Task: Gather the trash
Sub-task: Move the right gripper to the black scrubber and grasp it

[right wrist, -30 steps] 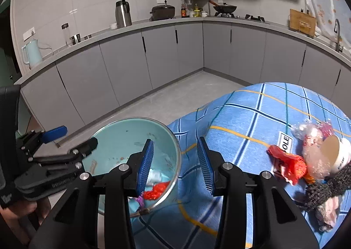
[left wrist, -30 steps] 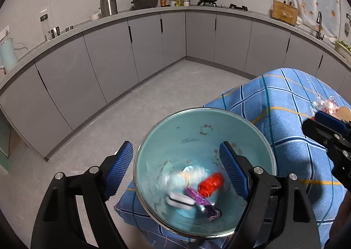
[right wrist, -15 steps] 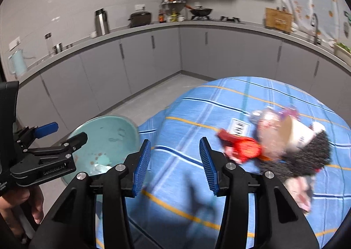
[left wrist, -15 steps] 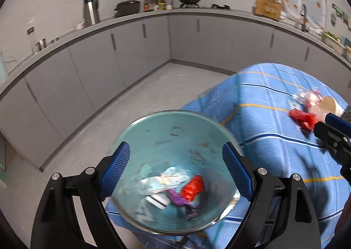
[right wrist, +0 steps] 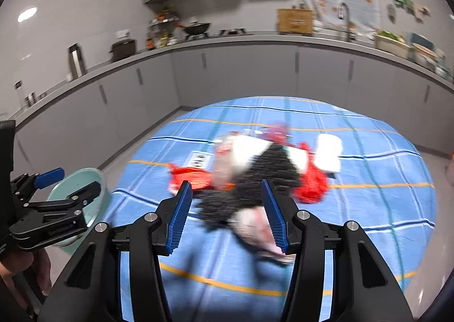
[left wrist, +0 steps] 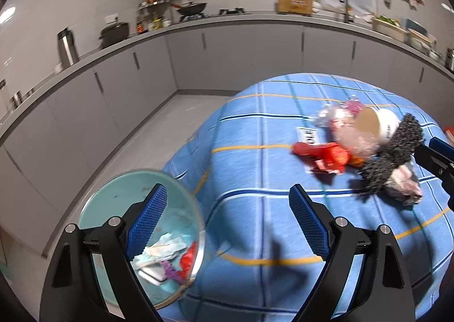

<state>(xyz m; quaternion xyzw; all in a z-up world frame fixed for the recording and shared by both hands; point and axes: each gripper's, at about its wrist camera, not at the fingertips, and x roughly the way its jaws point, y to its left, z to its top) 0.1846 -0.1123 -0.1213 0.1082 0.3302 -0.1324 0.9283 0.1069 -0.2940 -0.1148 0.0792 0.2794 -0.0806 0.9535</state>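
Observation:
A teal trash bin with several wrappers inside stands beside the table's left edge; it also shows in the right wrist view. A trash pile lies on the blue checked tablecloth: a red wrapper, a paper cup, clear plastic, a black mesh piece. My left gripper is open and empty, between bin and pile. My right gripper is open and empty, just short of the blurred black mesh and red wrappers.
Grey kitchen cabinets curve around the room, with a kettle, pots, a wok and a sink on the counter. Grey floor lies between table and cabinets. A white flat item lies behind the pile.
Both grippers have swung right, away from the bin and toward the trash pile. The right gripper has opened wider and come close to the pile. The bin now sits at the left.

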